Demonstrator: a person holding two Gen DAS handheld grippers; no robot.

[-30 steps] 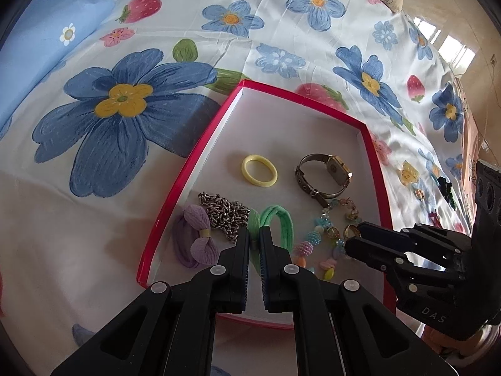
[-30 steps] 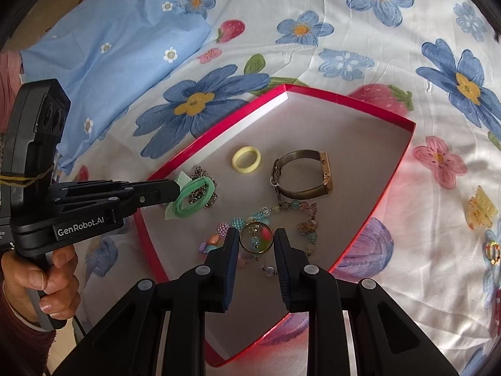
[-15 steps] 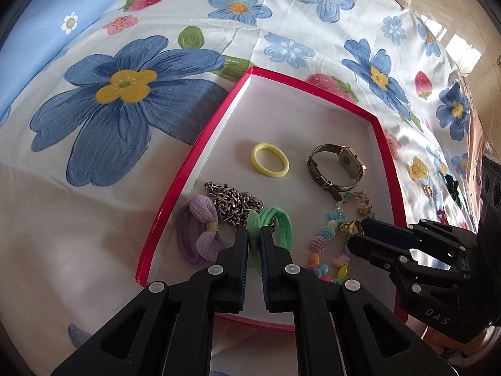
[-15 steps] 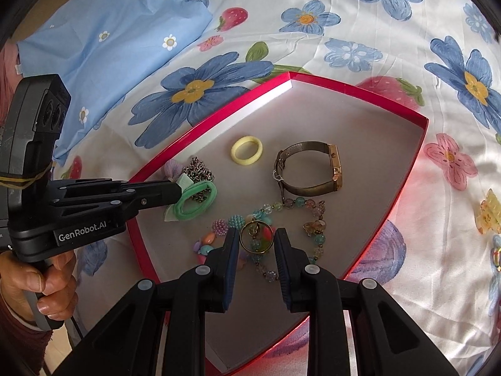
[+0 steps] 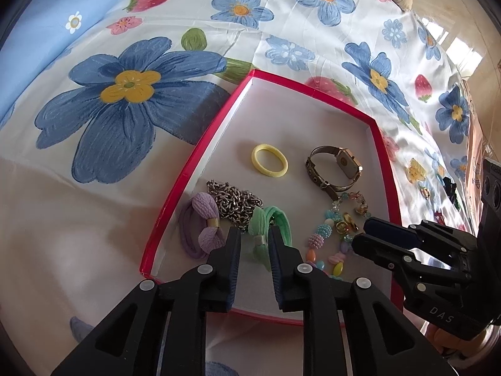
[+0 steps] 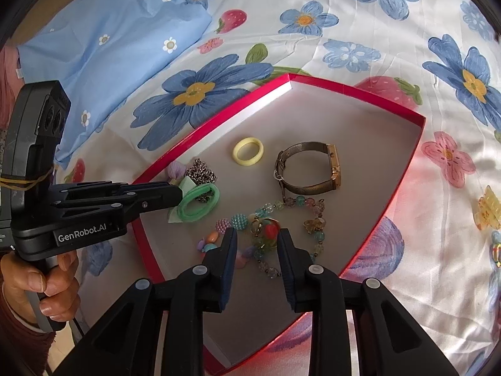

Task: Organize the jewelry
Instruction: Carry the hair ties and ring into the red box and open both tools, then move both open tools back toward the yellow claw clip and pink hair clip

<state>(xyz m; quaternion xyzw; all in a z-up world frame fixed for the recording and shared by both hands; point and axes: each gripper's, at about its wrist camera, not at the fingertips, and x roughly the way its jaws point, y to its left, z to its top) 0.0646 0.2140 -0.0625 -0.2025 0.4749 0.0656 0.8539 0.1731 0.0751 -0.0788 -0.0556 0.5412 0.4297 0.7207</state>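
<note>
A red-rimmed box (image 5: 200, 153) (image 6: 216, 128) lies on the floral sheet and holds jewelry. My left gripper (image 5: 254, 238) stands open around the green hair tie (image 5: 275, 222) (image 6: 200, 202), which lies on the box floor beside a silver chain (image 5: 235, 199) and a purple bow tie (image 5: 203, 225). My right gripper (image 6: 256, 239) stands open over a ring with a red-green stone (image 6: 270, 231), which rests on the beaded bracelet (image 6: 294, 202). A yellow hair tie (image 5: 269, 159) (image 6: 248, 151) and a bronze watch (image 5: 336, 169) (image 6: 308, 169) lie farther back.
A yellow hair claw (image 6: 487, 208) and small trinkets (image 5: 438, 188) lie on the sheet right of the box. A blue pillow (image 6: 103, 34) sits at the far left.
Both grippers have opened. The left one has let go of the green hair tie, the right one has let go of the ring; both items now rest in the box.
</note>
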